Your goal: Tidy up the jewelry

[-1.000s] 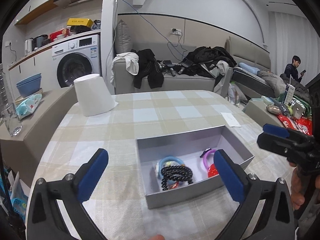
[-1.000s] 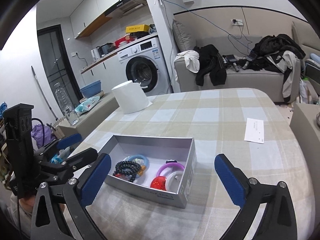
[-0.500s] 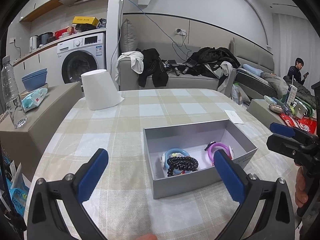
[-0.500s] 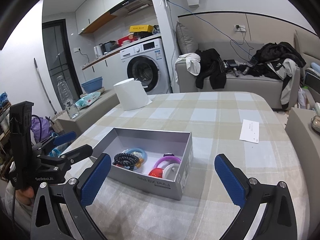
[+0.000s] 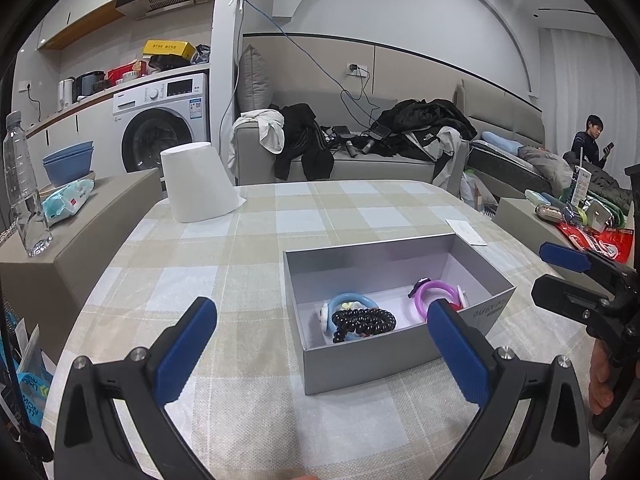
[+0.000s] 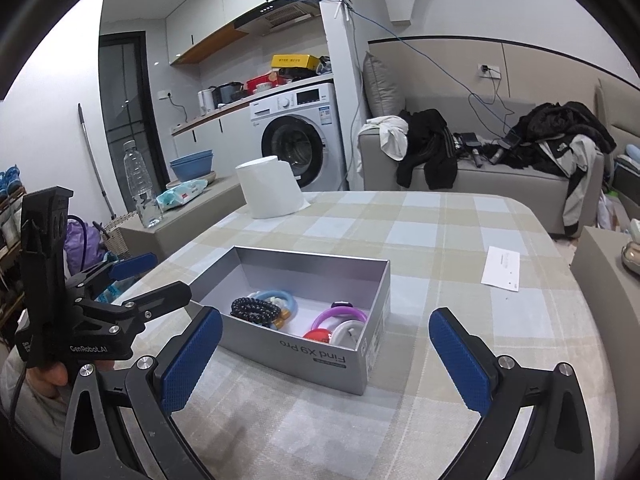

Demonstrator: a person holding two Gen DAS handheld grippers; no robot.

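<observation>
Centrally, matte grey cardboard box [image 5: 384, 364] on checked-cloth table [image 5: 280, 220], glossy black bead bracelet [image 5: 364, 319] inside, left hand-held gripper [image 5: 320, 344] gaping at 6 o'clock, right hand-held gripper [image 6: 326, 346] likewise spread, empty.

The box [image 6: 320, 356] looks like matt grey cardboard with a smooth white inside. The bead bracelet [image 5: 364, 318] is glossy black; the purple ring [image 5: 436, 292] and blue ring [image 5: 352, 300] look like smooth plastic. The tablecloth [image 6: 440, 240] is woven checked cloth. The gripper pads [image 6: 460, 354] are rough, textured blue rubber.
</observation>
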